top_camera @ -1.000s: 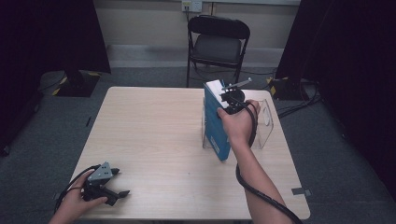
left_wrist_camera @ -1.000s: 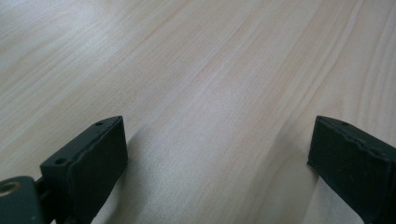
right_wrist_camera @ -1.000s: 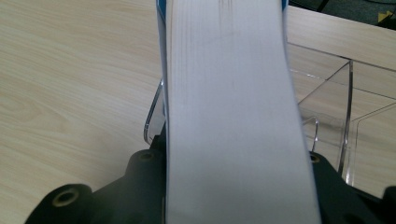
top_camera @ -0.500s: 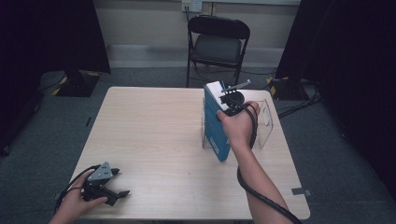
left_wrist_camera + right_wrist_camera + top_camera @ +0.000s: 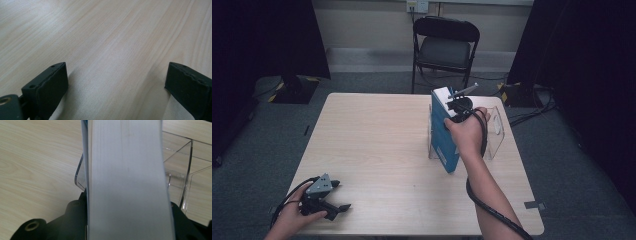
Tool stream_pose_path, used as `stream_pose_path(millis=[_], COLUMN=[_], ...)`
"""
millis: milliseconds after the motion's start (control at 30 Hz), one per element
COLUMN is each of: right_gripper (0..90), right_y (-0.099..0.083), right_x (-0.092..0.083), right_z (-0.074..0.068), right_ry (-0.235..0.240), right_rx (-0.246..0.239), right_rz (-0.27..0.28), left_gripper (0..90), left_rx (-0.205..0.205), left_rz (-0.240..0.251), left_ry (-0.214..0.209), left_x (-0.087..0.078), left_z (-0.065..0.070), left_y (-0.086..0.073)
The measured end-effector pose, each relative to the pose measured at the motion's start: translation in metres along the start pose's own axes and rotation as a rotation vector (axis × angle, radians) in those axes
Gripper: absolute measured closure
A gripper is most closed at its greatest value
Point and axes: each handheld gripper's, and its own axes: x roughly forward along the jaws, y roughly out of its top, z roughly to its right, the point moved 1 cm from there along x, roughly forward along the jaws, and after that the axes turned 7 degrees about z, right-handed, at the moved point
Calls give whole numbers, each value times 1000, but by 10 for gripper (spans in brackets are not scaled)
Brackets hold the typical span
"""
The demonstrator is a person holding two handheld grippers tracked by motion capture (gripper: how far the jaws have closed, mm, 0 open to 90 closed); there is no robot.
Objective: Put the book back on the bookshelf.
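While the right gripper [image 5: 458,106] is squeezing the thick blue book with white pages [image 5: 443,131], the book is going into the clear plastic stand [image 5: 495,131].
Its jaws have just been opening a little but are holding the book, standing up at the stand on the pale wooden table [image 5: 377,145]; next it likely needs setting down straight. The left gripper [image 5: 328,198] is resting wide open, holding nothing. One book, one stand, two grippers.
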Motion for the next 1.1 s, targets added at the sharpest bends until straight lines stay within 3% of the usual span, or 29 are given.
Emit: stream_pose_path(millis=[100,367,600,800,1100], right_gripper=[558,612,620,621,620], right_y=[1,5,3,3,11], right_x=[4,4,3,-1,12], right_z=[1,2,3,8,4], right_ry=[-12,2,-11,-10,-40], right_rx=[1,5,46,114,114], right_rz=[-61,-96,-64,8,9], left_gripper=[42,41,35,27,25], left_rx=[2,2,-5,-8,-7], left_rz=[-1,-5,-6,-8,-8], left_ry=[1,-2,-8,-13,-13], left_x=[0,0,0,1,1], left_z=[0,0,0,1,1], left_y=[0,0,0,0,0])
